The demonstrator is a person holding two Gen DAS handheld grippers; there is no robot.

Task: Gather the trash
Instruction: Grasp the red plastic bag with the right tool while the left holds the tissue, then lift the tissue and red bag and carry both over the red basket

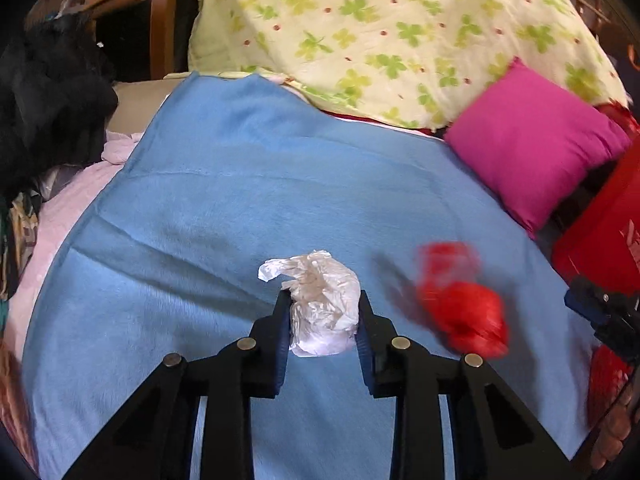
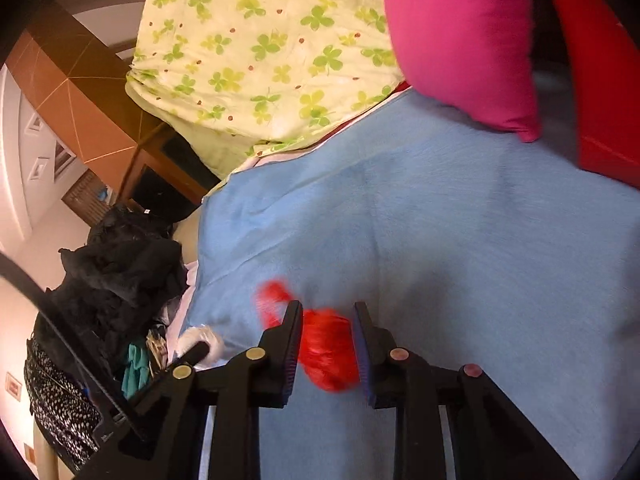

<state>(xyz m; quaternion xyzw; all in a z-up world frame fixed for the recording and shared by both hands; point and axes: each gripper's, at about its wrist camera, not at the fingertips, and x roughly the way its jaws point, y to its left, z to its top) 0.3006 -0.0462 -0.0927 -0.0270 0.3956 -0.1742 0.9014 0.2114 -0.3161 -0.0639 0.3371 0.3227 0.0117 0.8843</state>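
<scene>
Blue blanket (image 1: 240, 184) under two clamped wads.

Blue blanket (image 1: 240, 184), magenta pillow (image 1: 532, 148), clover-patterned yellow quilt (image 1: 380, 32), red wad (image 2: 330, 354).

2 wrist views | close, angled down | both share blue blanket (image 1: 280, 184) (image 2: 460, 220)

both grippers (image 1: 324, 300) (image 2: 327, 312) are black, with blue ribbed pads inside the jaws and round brass-coloured pins.
</scene>
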